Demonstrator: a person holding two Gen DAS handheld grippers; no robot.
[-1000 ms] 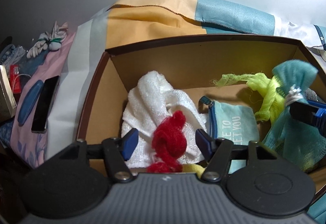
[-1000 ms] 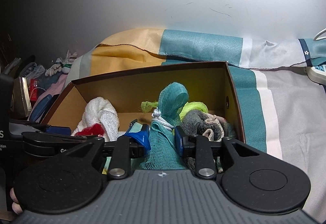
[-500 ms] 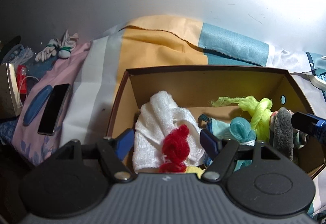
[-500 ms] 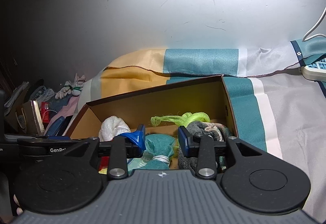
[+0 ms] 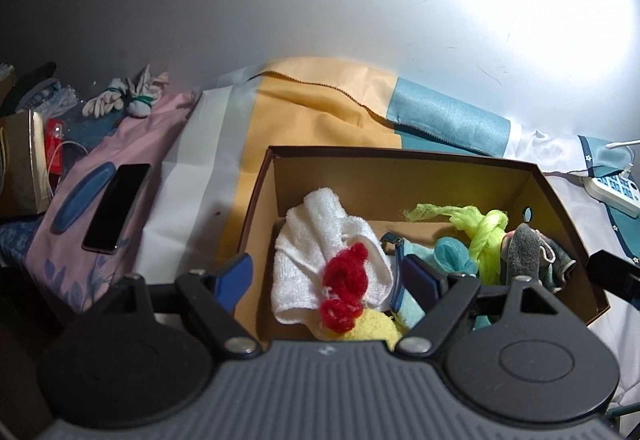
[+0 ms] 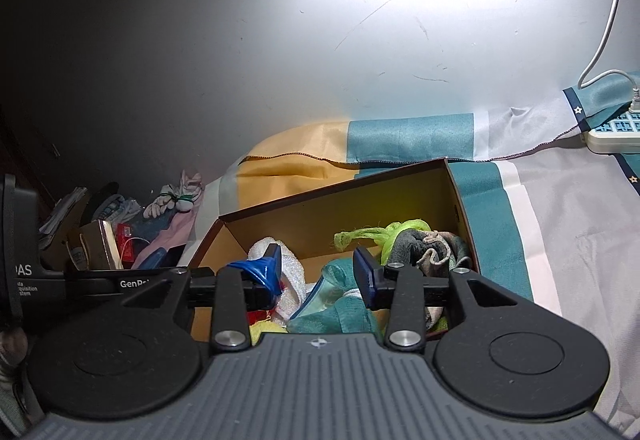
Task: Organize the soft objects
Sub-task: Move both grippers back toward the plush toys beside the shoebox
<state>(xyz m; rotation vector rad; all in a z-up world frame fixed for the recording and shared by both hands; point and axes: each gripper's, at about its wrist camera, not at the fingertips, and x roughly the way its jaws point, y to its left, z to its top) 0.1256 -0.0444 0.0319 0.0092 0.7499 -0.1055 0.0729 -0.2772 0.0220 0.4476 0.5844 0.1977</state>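
Both grippers have drawn back and up from the cardboard box over the last second, and both now hang empty above its near edge. A second ago the right gripper had its fingers clenched on the teal mesh pouch, held upright over the box; now those fingers are spread apart with nothing between them, and the pouch lies slumped inside the box, just below them. The left gripper is likewise released, its fingers wide apart on either side of the white towel and the red yarn bundle without touching either.

Inside the box, the towel and red yarn sit toward the left wall, a yellow sponge-like piece lies against the near wall, the teal pouch sits near the middle, and the lime-green netting and a grey sock bundle fill the right end. The box rests on a striped sheet covering the bed.

Judging from this, the pouch has been delivered and that placement is finished. A knotted pair of white gloves lies well apart at the far left edge of the bed, beyond a phone; it looks like the likeliest soft thing left to collect.
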